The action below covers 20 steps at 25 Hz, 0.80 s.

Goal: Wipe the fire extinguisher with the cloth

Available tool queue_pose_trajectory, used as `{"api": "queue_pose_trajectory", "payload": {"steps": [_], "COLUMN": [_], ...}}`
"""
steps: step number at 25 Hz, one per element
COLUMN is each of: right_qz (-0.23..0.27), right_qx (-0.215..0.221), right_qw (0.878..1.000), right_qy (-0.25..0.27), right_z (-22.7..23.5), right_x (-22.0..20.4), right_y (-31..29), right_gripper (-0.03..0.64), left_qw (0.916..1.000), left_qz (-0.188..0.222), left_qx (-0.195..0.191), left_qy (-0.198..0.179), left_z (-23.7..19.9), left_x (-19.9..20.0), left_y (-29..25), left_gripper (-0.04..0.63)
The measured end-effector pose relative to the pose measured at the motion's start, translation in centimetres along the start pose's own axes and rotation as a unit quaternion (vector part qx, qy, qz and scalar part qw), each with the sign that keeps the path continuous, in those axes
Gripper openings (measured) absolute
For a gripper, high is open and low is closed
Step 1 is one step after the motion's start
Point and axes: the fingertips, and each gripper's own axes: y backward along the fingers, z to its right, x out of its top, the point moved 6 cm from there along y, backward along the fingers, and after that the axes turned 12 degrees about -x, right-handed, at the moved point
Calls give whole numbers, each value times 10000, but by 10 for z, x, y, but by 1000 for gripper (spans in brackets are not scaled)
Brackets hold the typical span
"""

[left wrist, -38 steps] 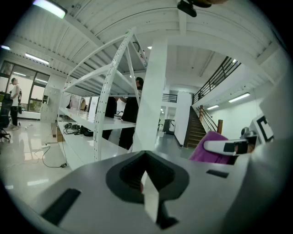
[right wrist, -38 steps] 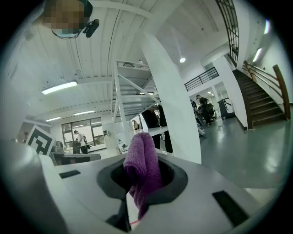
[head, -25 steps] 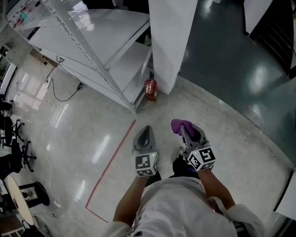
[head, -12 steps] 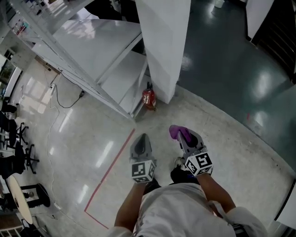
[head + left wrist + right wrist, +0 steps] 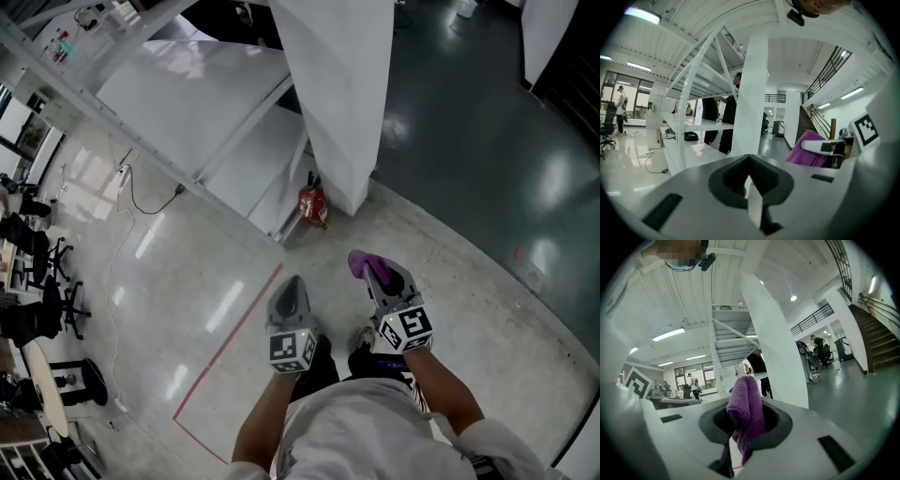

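Note:
A small red fire extinguisher (image 5: 312, 204) stands on the floor at the foot of a white pillar (image 5: 339, 94), ahead of both grippers and well apart from them. My right gripper (image 5: 373, 270) is shut on a purple cloth (image 5: 360, 262), which bunches out past its tip. In the right gripper view the cloth (image 5: 746, 413) hangs from the closed jaws of that gripper (image 5: 740, 430). My left gripper (image 5: 292, 283) is held level beside it, jaws together and nothing in them (image 5: 749, 174). The cloth (image 5: 812, 151) also shows at the right of the left gripper view.
A white metal shelving rack (image 5: 211, 103) stands left of the pillar, right behind the extinguisher. A red tape line (image 5: 230, 347) runs along the pale floor, and a black cable (image 5: 141, 202) lies at the left. Office chairs (image 5: 37, 300) stand far left. Dark glossy floor (image 5: 487, 141) lies to the right.
The head view has shifted a little, and the extinguisher now sits slightly lower in it, nearer the grippers. Both grippers keep their pose, the cloth still held.

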Motion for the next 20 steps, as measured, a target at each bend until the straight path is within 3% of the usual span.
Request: {"api": "queue_pose_trajectory", "payload": {"steps": [6,11,16,20], "right_qz": [53,29,77,94], "right_qx": [-104,-407,-636,-599], "right_qw": [9998,9992,9979,9979], "right_qy": [129,55,136,241], "right_z": [3,4,1,3], "right_x": [-6,-17,-32,-45], "right_y": [-50,-100,-155,-198], "right_gripper": [58,58,59,58], "left_qw": [9997,9982,9973,9974], "left_qz": [-25,-96,-101,-230], "left_qx": [-231,-431,-699,-623], "left_qy": [-97,-409,-215,-269], "left_z": [-50,-106,-158,-188], "left_x": [3,5,-2,-17], "left_y": [-47,-93,-134,-165], "left_gripper": [5,5,5,5]}}
